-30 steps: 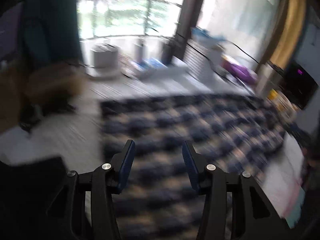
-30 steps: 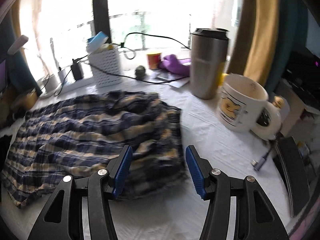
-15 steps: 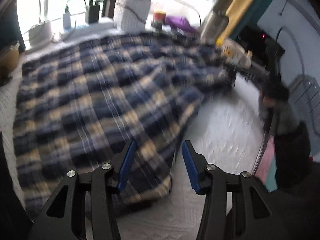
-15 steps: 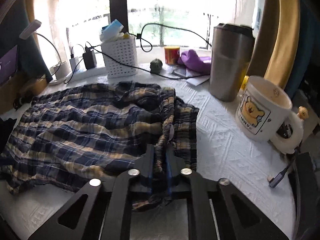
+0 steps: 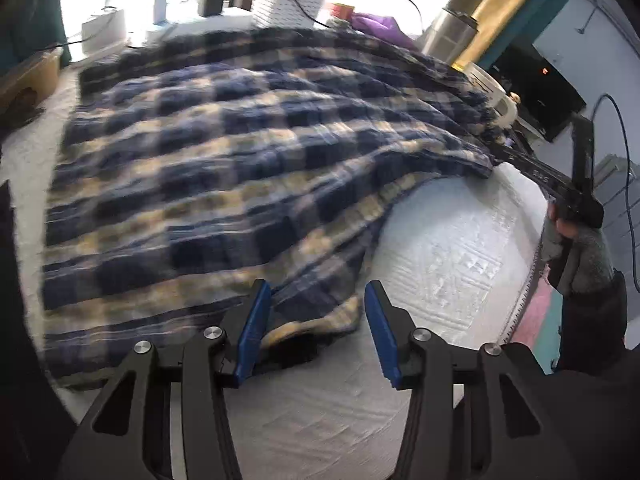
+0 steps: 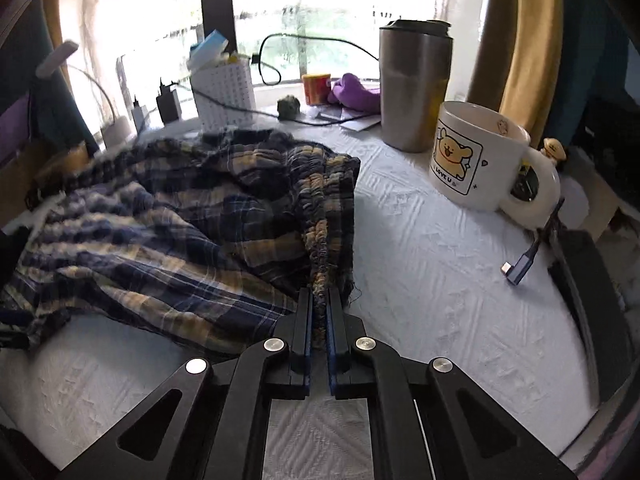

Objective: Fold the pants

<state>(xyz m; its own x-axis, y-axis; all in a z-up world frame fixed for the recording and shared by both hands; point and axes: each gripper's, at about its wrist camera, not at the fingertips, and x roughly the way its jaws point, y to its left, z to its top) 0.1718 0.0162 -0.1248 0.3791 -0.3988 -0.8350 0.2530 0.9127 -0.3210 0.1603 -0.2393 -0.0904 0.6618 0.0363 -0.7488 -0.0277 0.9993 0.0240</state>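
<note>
Because the pants [image 6: 192,224] have to be folded as one long piece, I hold them at both ends, and they lie spread in a rumpled sheet of blue and cream plaid across the white textured table cover [image 6: 432,288]. Their gathered elastic waistband [image 6: 326,216] runs straight into my right gripper [image 6: 319,312], whose jaws are pressed together on that ruched edge, so the cloth rises a little from the cover there and hangs back toward the rest of the fabric. I judge this pinch is meant to anchor the waist end while the other end is taken up.

At the far end, the leg hem [image 5: 316,320] lies between the blue pads of my left gripper [image 5: 314,330], which stands spread and has not closed; the hem corner sits just ahead of the left pad, apparently touching it, while the right pad is over bare cover. In that view the fabric is blurred, so I cannot tell how many layers lie in the gap.

Further out, on the right gripper's side, a white bear mug [image 6: 476,156] and a steel tumbler [image 6: 414,88] stand near the waistband but apart from it, with a loose cable plug [image 6: 518,270] on the cover. A white perforated basket [image 6: 224,96] and chargers sit behind the pants by the window.
</note>
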